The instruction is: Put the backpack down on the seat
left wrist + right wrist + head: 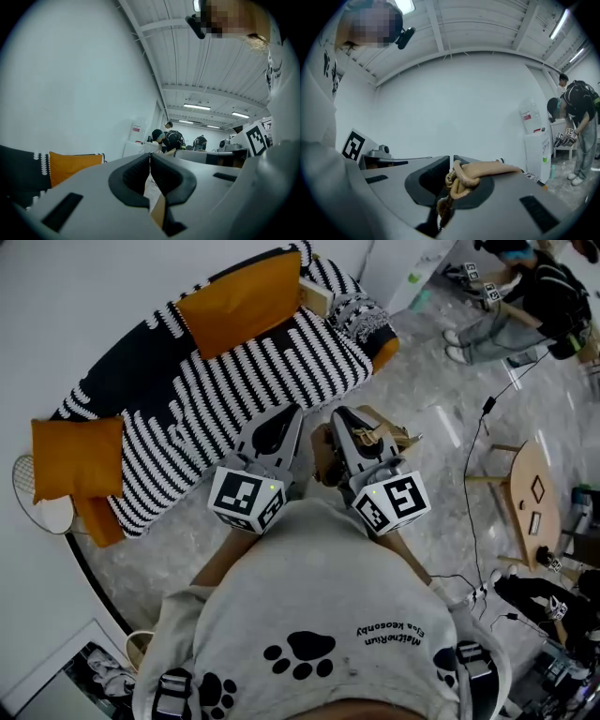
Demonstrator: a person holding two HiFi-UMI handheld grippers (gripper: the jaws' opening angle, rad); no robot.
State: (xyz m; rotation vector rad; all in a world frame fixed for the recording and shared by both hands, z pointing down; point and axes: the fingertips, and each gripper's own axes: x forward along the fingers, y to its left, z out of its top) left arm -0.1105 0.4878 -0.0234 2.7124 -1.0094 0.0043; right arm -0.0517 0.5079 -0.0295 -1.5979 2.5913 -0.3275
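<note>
Backpack [322,457], tan, hangs between the two grippers in front of the person's chest, over the floor at the front edge of the sofa [253,371]; it is not on the seat. Its contents cannot be seen.

The left gripper [279,432] has its jaws pressed together at the tips, with a flap of tan fabric [158,211] caught in the gap lower down. The right gripper [349,432] is clamped on a knotted tan strap [487,168], and a zipper hangs just below the knot.

The sofa wears a black-and-white striped cover. One orange cushion [242,301] leans on its back and another orange cushion [77,457] lies at its near end. A wooden side table [534,493] stands well apart at the right, with a black cable [473,474] running across the floor between it and the person. Another person [525,296] bends over in the far corner.

The holder's pale shirt [319,615] carries black paw prints and a line of small print that is too small to read reliably. Each gripper's cube shows black square markers.
</note>
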